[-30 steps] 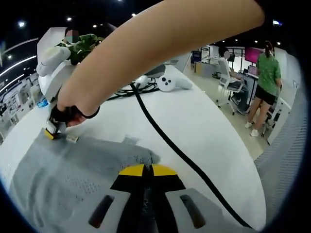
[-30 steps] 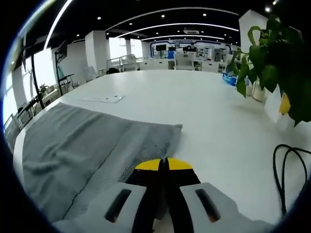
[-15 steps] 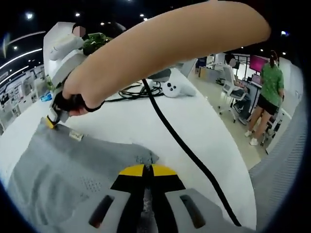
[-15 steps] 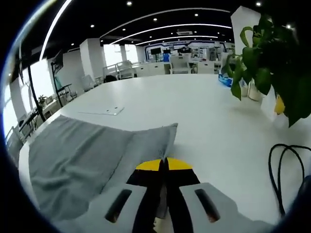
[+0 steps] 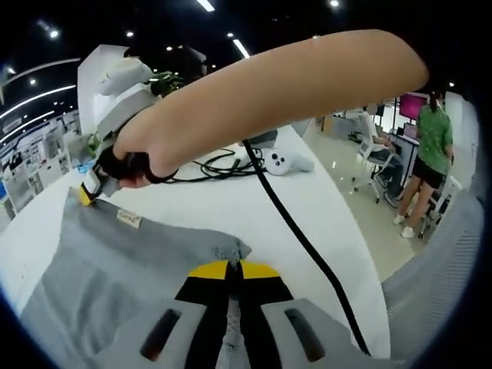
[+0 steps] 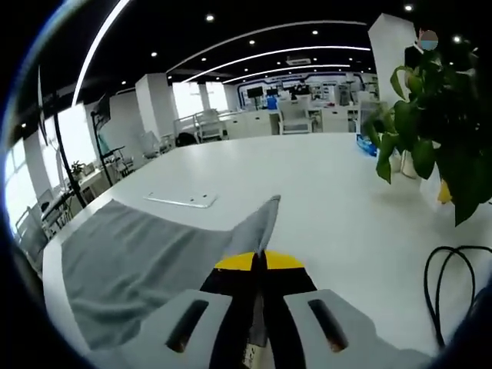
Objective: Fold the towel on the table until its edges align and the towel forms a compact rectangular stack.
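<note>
A grey towel (image 5: 115, 269) lies partly lifted off the white table (image 5: 231, 207). My left gripper (image 5: 233, 270) is shut on one of the towel's corners. Across the towel, at the upper left of the left gripper view, the right gripper (image 5: 86, 192), held by a hand, pinches the opposite corner near a small label (image 5: 129, 220). In the right gripper view the towel (image 6: 146, 261) hangs from my right gripper (image 6: 259, 263), which is shut on a raised corner that stands up as a thin fold.
A black cable (image 5: 300, 238) runs across the table past a white controller (image 5: 278, 161). A green plant (image 6: 434, 115) stands at the right of the right gripper view, and a flat white card (image 6: 184, 201) lies beyond the towel. A person (image 5: 427, 154) stands far off.
Both grippers have risen with their towel corners, so the towel's near edge now lifts off the table. In the right gripper view the corner has turned up into a narrow vertical fold.
</note>
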### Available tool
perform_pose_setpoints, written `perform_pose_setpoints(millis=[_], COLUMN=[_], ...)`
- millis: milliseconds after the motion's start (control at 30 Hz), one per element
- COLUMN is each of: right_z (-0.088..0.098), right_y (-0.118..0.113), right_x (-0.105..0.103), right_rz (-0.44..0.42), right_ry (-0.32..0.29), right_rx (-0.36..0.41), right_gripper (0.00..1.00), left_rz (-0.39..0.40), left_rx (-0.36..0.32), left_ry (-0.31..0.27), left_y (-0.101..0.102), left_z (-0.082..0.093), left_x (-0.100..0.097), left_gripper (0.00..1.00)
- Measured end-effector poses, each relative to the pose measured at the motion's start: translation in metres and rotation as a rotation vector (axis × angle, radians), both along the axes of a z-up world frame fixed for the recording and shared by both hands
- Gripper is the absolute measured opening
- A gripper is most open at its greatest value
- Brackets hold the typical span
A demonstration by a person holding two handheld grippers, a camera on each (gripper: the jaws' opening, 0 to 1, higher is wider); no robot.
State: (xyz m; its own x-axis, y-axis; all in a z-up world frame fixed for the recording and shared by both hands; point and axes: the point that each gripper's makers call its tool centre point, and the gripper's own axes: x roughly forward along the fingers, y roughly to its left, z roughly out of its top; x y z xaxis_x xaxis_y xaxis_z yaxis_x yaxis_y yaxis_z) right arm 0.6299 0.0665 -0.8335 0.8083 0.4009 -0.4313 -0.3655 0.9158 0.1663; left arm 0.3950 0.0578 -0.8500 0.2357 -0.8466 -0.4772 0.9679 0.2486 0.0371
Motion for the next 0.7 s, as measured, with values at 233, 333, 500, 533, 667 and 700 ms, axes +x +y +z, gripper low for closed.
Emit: perform_pose_setpoints(millis=[233,333,500,533,667,700], right_z=[0.02,0.028,0.046,0.048,0.059,0.062], right_y=[0.017,0.022,0.032,0.034,0.04,0.042], right_x=[-0.005,-0.007,-0.008,-0.008,-0.009,-0.009], right_rz=[0.031,0.04,0.052,0.055,0.062,0.063], right_ry=[-0.006,-0.013,-0.032,-0.035,-0.046,-0.049], right_rx=[0.056,0.053,0.072,0.074,0.077,0.08], right_gripper=[0.0,0.0,0.0,0.0,0.0,0.0], left_rz=[0.006,0.018,0.037,0.039,0.054,0.058], left_rx=[-0.011,-0.014,-0.029,-0.031,-0.044,-0.048], left_ry=[-0.029,-0.043,-0.057,-0.059,-0.072,-0.075], left_y=[0.006,0.012,0.021,0.023,0.03,0.032], left_z=[0.015,0.021,0.032,0.034,0.044,0.047], left_x=[-0.004,-0.003,-0.003,-0.003,-0.004,-0.004], left_gripper=[0.03,0.03,0.03,0.03,0.03,0.03])
